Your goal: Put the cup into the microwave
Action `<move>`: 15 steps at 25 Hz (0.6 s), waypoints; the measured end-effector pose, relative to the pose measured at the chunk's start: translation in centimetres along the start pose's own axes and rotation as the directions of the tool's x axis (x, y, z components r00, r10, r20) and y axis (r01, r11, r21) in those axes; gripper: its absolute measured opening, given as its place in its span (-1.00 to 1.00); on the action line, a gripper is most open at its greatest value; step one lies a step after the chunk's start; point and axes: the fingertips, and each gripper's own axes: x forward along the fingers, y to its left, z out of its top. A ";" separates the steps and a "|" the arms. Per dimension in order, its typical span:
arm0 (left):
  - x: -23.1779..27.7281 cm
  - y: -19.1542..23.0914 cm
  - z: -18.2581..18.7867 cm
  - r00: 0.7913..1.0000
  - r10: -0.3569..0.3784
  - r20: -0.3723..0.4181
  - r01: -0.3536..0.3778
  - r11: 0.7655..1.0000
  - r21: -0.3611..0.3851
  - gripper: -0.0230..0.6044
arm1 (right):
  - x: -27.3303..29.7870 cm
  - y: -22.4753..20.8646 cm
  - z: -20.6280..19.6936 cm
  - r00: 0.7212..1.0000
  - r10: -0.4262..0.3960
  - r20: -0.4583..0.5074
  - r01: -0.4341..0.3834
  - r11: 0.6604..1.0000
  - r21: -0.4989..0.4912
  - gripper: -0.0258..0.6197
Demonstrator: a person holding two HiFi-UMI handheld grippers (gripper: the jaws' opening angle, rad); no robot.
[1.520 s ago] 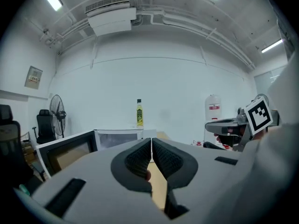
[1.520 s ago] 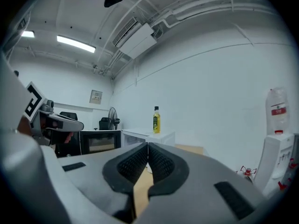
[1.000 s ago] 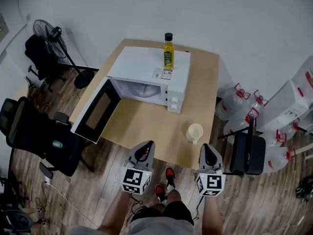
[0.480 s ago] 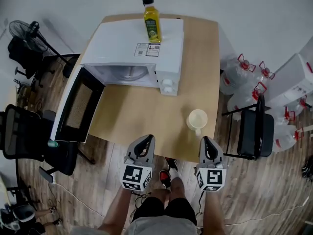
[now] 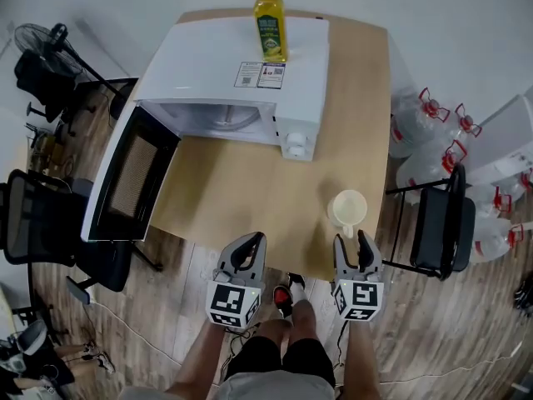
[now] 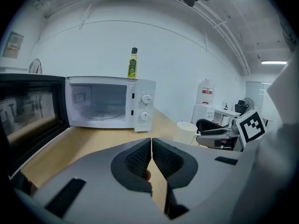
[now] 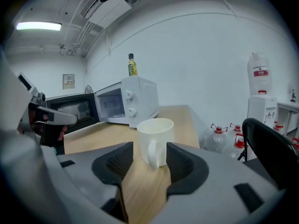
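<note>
A cream cup (image 5: 347, 211) stands upright near the front right of the wooden table (image 5: 250, 198), its handle turned toward me. My right gripper (image 5: 351, 244) is just short of it and its jaws are opening. In the right gripper view the cup (image 7: 155, 134) sits just past the fingertips of the right gripper (image 7: 149, 155), and no pad touches it. My left gripper (image 5: 247, 244) hangs at the table's front edge, shut and empty, as the left gripper view (image 6: 152, 141) confirms. The white microwave (image 5: 241, 82) stands at the back with its door (image 5: 125, 186) swung open to the left.
A yellow oil bottle (image 5: 269, 23) stands on top of the microwave. A black chair (image 5: 437, 232) and several water jugs (image 5: 425, 140) are right of the table. An office chair (image 5: 42, 223) and a fan (image 5: 42, 48) stand to its left.
Both grippers have sunk toward the table's front edge. The right gripper's jaws, shut before, now stand apart behind the cup. The cup has stayed in place.
</note>
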 end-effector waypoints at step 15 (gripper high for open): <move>1.0 0.9 -0.9 1.000 0.015 -0.016 -0.016 1.000 -0.018 -0.83 | 2.0 -1.3 -1.2 0.997 -0.061 -0.041 0.057 0.995 -0.081 -0.77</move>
